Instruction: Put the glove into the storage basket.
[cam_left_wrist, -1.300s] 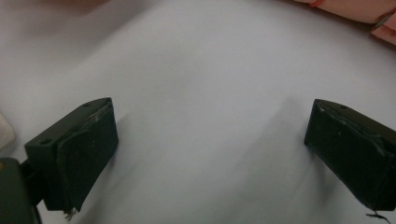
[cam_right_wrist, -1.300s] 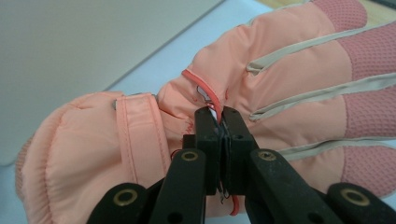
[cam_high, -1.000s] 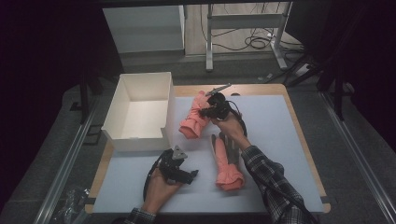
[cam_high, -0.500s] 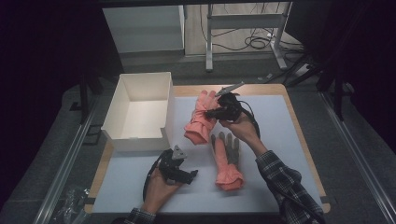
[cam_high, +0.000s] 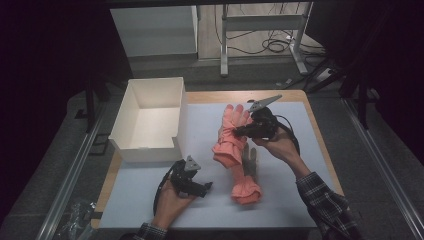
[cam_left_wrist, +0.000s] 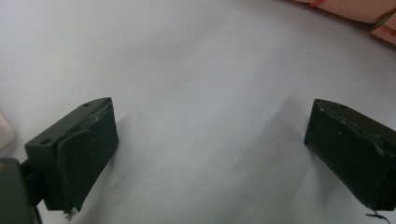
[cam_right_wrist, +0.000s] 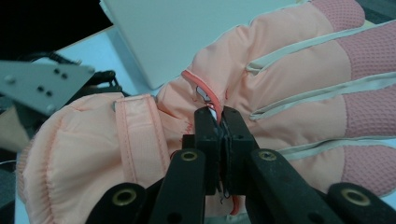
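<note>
Two salmon-pink padded gloves are on the table. My right gripper (cam_high: 241, 132) is shut on a fold at the back of one pink glove (cam_high: 229, 135) and holds it lifted, fingers pointing away; in the right gripper view the jaws pinch the glove (cam_right_wrist: 280, 93) at a red tab, right gripper (cam_right_wrist: 219, 122). The second glove (cam_high: 246, 180), grey palm up, lies flat on the white mat (cam_high: 310, 200) below it. My left gripper (cam_high: 204, 187) rests near the front, open, right of the hand holding it; its left gripper (cam_left_wrist: 210, 154) jaws stand wide over bare mat.
An open white box (cam_high: 150, 117) stands at the table's left rear, its wall (cam_right_wrist: 187, 32) just beyond the lifted glove. The wooden table edge (cam_high: 325, 145) frames the mat. Table legs and cables lie on the floor behind.
My right gripper has lifted the pink glove off the mat and carried it up and toward the rear, uncovering more of the second glove. The left gripper has stayed put.
</note>
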